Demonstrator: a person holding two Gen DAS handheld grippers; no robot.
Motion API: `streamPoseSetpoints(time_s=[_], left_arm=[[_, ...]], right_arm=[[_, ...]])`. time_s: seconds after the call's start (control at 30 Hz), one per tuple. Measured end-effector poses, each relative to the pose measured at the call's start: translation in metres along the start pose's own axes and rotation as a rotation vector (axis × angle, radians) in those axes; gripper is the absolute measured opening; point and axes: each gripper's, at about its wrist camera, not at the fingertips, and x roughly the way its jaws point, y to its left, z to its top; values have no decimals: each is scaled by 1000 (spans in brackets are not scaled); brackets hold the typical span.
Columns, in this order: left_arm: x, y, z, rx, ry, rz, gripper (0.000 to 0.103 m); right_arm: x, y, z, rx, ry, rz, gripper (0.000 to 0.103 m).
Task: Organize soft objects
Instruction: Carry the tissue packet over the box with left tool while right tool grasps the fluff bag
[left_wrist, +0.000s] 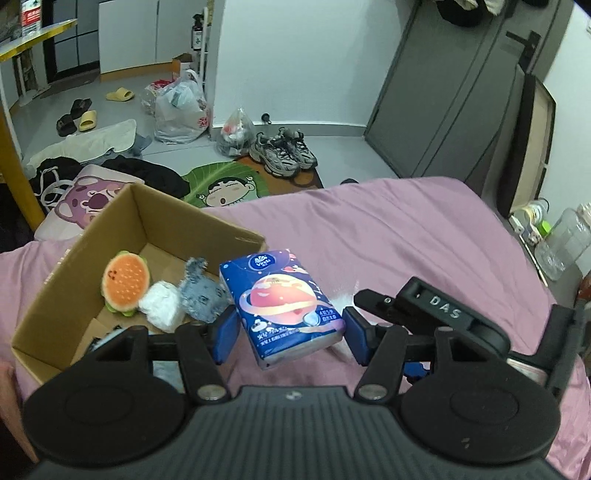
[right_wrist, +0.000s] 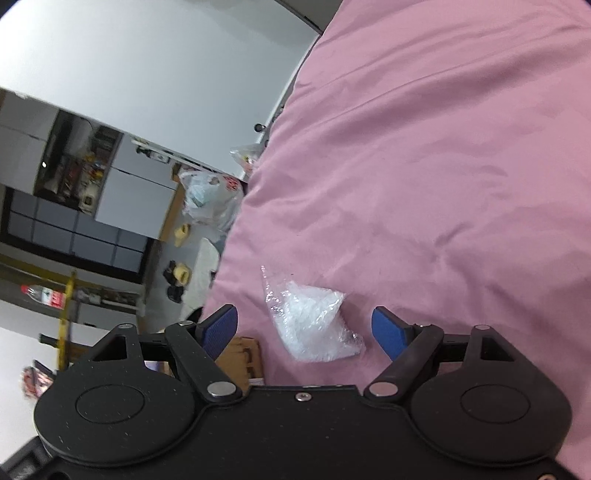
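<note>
One tissue pack (left_wrist: 286, 304) in left tool (left_wrist: 288, 334), long axis tilted up-left

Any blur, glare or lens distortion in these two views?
Left wrist: sharp; fisheye bows the door; tissue pack crisp. Right wrist: horizon heavily tilted, left edge smeared, plastic bag glints, bedsheet evenly lit.
</note>
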Motion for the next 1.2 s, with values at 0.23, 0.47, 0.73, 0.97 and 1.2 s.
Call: streamPoseSetpoints(time_s=[0.23,0.47,0.73,0.97,1.2], left_arm=[[-6,24,11,-41,-17,6,59],[-11,51,20,-81,-31,11,59],[-25,81,27,-118,-42,-3,59],[-40,102,30,-131,-58,-31,59],[-53,125,33,-133,-60,-69,59]], right_arm=[[1,9,-11,-89,26,-43,25],[-18,20,-22,-144,-5,-83,20],[-48,29,-31,-144,-64,-83,19],[-67,50,-37,-152,-124,-75,19],[-76,66,-53,-130,-154,-69,19]])
